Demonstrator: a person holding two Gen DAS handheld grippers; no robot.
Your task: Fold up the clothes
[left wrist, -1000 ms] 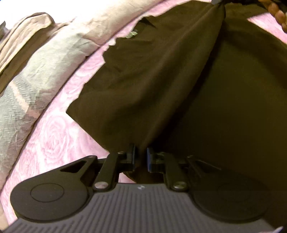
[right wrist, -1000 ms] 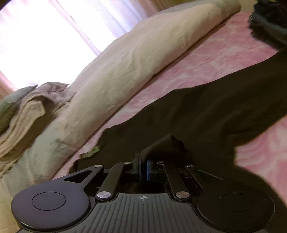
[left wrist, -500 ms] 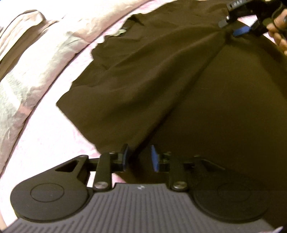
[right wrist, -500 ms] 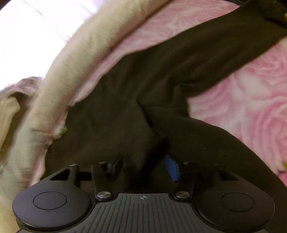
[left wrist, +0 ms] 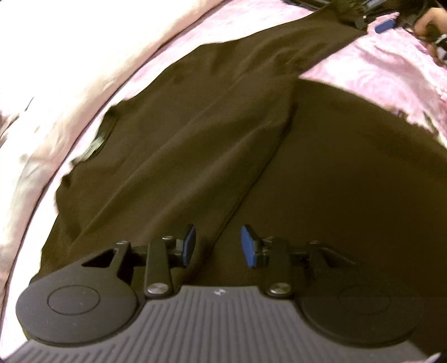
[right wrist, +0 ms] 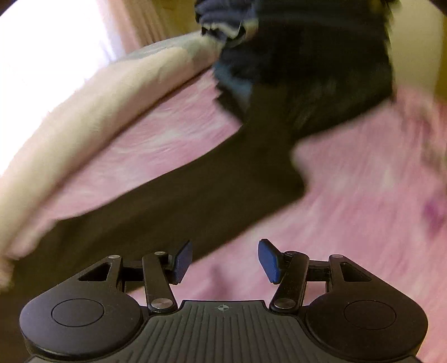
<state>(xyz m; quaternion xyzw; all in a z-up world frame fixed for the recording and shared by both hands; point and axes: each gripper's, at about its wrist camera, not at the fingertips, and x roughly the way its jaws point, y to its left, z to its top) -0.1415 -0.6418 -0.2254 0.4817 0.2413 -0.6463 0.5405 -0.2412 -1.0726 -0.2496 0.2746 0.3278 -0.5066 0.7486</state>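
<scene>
A dark brown garment lies spread on the pink rose-patterned bed sheet, one part folded over along a diagonal crease. My left gripper hovers open just over that crease, nothing between its blue pads. In the right wrist view a long strip of the same garment runs across the sheet. My right gripper is open above bare pink sheet, beside the strip's edge. The right gripper also shows at the top right of the left wrist view, with a hand on it.
A cream blanket roll borders the garment on the left, seen too as the cream blanket roll in the right wrist view. A pile of dark blue and black clothes sits at the far end of the bed. A bright window lies beyond.
Both grippers were shut on the brown fabric a second ago; both have let go and opened. The garment has dropped flat onto the bed, and the right gripper has swung away toward the clothes pile.
</scene>
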